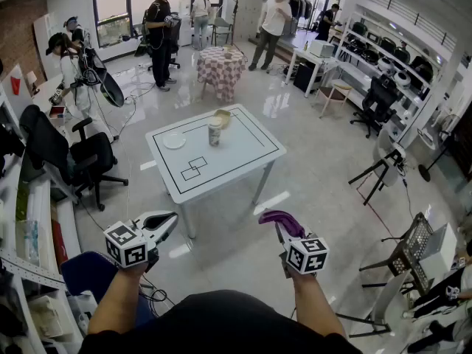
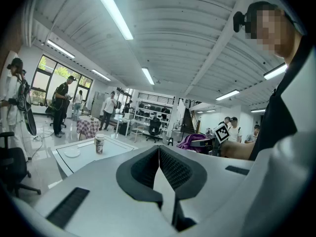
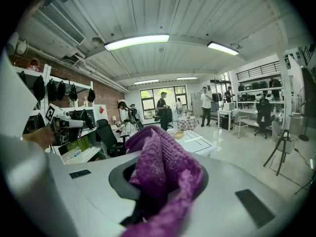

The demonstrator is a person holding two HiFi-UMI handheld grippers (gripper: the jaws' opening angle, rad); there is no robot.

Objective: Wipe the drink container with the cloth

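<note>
Fingers of the right gripper point(image 3: 158, 179) are pinching a purple cloth point(image 3: 165, 162), which bunches up between them and spills over their tips. Those of the left gripper point(image 2: 159, 154) are pressed together with nothing between them.

Both grippers hang over the floor, well apart from the drink container point(image 1: 214, 132). That container is a tall cup standing upright on the white surface point(image 1: 243, 153) ahead. A small white plate point(image 1: 175, 141) lies near the container on the person's left side of it, and a bowl point(image 1: 223, 116) sits just behind it, touching or nearly so.

The cloth looks soft and limp. It should fold round the container's wall readily, but loose ends may drag. The container looks light and thin-walled, probably a disposable cup, so a sideways rub could tip or slide it, and a hard squeeze could dent it. A sensible hold would be the left fingers spread round its middle or lower body, gently, while the cloth works the exposed side. Whether it holds liquid cannot be told.
</note>
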